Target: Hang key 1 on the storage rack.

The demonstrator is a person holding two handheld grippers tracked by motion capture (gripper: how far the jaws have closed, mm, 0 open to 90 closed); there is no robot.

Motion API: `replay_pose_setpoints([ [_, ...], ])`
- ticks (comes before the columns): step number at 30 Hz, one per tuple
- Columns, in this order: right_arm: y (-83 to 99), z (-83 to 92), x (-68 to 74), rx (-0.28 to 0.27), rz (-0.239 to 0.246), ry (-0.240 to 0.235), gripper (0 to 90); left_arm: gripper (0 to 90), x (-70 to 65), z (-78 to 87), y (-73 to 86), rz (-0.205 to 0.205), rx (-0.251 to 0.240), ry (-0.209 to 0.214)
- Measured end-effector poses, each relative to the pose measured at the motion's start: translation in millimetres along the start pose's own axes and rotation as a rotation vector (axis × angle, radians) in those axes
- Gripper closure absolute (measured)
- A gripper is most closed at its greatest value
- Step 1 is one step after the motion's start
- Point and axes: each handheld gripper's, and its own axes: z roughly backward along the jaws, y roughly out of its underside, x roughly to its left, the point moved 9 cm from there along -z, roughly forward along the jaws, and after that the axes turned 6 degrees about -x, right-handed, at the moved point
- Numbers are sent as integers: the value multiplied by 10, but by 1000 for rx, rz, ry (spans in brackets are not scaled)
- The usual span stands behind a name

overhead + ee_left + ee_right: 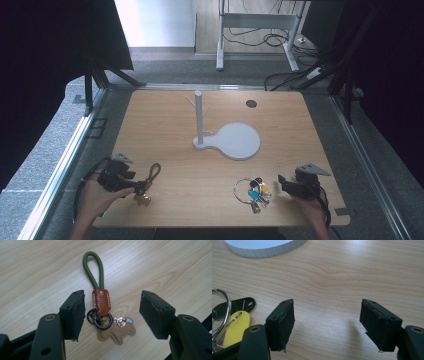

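The left gripper [112, 312] is hovering, jaws apart, straddling the leather keychain [101, 303], whose green cord loop is pointing straight ahead toward the white key stand [200, 120]. The right gripper [295, 185], also spread and empty, is resting just right of the key bunch [254, 191], nearer the person.

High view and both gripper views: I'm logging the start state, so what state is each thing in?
Left gripper: open, fingers either side of the keychain.
Green-loop keychain: flat on the table, ungrasped.
Right gripper: open, empty.
Key bunch: on the table, ungrasped.
White peg stand: upright, nothing hung.
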Motion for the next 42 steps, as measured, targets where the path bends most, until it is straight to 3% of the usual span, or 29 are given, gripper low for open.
replay_pose_setpoints([
  [4,5,8,-16,1,-4,3,286,400,11,-51,-13,2,14,4],
  [8,20,0,-16,8,-5,3,287,411,-10,-96,-40,-22,51,13],
  [16,35,-12,-1,18,3,5,287,441,26,-211,-23,-29,116,-12],
  [26,23,6,27,16,-23,-21,288,454,88,-378,6,-30,179,-48],
  [42,1,20,42,6,-27,-53,285,522,99,-510,72,-27,224,-57],
])
